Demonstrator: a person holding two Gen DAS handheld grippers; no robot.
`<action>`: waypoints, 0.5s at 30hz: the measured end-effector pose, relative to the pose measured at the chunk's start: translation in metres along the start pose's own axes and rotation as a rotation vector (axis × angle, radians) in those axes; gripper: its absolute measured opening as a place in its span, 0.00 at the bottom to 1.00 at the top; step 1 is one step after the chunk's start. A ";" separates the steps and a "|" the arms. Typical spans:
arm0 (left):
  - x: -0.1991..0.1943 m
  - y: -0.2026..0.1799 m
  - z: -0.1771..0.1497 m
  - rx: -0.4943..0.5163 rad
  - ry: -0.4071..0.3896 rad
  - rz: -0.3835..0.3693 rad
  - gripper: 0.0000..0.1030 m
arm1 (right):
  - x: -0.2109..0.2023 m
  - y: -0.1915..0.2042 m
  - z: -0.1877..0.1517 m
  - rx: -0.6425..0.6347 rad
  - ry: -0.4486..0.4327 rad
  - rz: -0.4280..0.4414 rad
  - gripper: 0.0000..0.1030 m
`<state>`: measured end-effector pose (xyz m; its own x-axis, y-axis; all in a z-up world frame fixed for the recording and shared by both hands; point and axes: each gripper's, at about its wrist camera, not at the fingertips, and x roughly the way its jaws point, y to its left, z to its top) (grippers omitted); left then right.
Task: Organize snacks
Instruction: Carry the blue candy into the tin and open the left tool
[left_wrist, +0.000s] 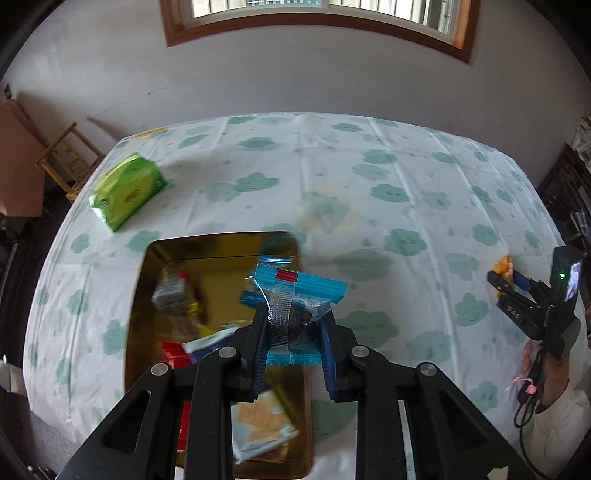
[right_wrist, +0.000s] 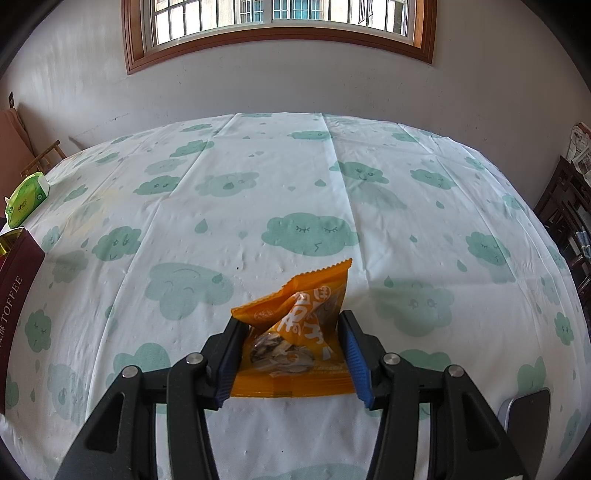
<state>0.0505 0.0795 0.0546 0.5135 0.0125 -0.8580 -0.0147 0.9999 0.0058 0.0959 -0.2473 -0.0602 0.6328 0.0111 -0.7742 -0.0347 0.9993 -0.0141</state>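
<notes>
My left gripper (left_wrist: 293, 332) is shut on a blue and clear cookie packet (left_wrist: 299, 295) and holds it above the gold tray (left_wrist: 221, 243). Several snack packets lie in the tray, among them a pale blue cracker packet (left_wrist: 260, 424) and a red one (left_wrist: 173, 352). My right gripper (right_wrist: 291, 350) is shut on an orange snack packet (right_wrist: 295, 332) just above the tablecloth. In the left wrist view the right gripper (left_wrist: 504, 280) shows at the far right with the orange packet (left_wrist: 503, 266) in it.
A green tissue pack (left_wrist: 125, 192) lies at the table's far left; it also shows in the right wrist view (right_wrist: 26, 197). A dark red toffee box (right_wrist: 14, 295) stands at the left edge. A dark phone-like slab (right_wrist: 528, 410) lies at the lower right. The cloud-print tablecloth (right_wrist: 295, 184) covers the table.
</notes>
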 end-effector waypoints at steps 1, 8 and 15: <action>-0.001 0.006 -0.001 -0.008 0.000 0.003 0.22 | 0.000 0.000 0.000 0.000 0.000 0.000 0.51; 0.000 0.023 -0.009 -0.034 0.009 0.024 0.22 | 0.000 0.000 0.000 -0.001 0.000 -0.001 0.51; 0.003 0.034 -0.010 -0.057 0.017 0.035 0.22 | 0.000 0.000 0.000 -0.001 0.000 -0.001 0.51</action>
<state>0.0428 0.1130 0.0474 0.4971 0.0466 -0.8664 -0.0812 0.9967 0.0070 0.0960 -0.2471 -0.0603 0.6331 0.0105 -0.7740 -0.0347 0.9993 -0.0149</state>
